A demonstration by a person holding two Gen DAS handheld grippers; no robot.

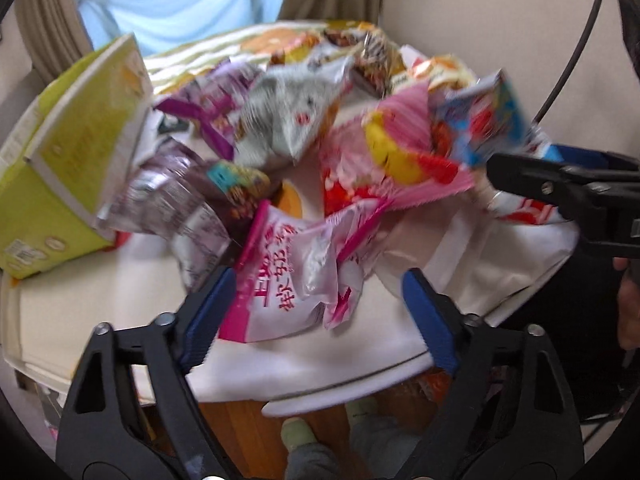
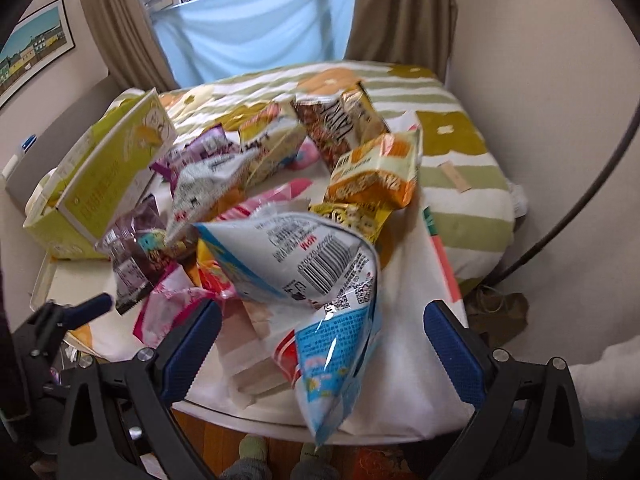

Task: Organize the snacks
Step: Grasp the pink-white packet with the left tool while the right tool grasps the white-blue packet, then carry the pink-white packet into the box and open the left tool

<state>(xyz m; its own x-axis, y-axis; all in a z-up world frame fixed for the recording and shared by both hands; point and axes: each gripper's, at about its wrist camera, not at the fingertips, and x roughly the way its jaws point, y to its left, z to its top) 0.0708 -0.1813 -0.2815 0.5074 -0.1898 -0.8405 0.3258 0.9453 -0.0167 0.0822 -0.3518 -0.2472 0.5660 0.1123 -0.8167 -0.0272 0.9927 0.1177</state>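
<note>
A heap of snack packets covers a white-clothed table (image 1: 100, 304). My left gripper (image 1: 318, 276) hangs over the near edge of the heap. A pink-and-white packet (image 1: 280, 280) lies between its blue pads, close to the left pad (image 1: 208, 316) and clear of the right one, so the gripper is open. My right gripper (image 2: 324, 308) is also open. It straddles a white-and-blue packet (image 2: 320, 272) with a barcode, and neither pad presses on it. The right gripper (image 1: 520, 176) shows at the right edge of the left wrist view, and the left gripper (image 2: 92, 308) at the lower left of the right wrist view.
A yellow-green carton (image 1: 80, 152) lies tipped at the left of the table (image 2: 408, 320). An orange packet (image 2: 376, 176) and a brown bag (image 2: 340, 124) sit at the far side. Behind is a bed with a striped blanket (image 2: 460, 184). A person's socked feet (image 1: 296, 432) stand below the table edge.
</note>
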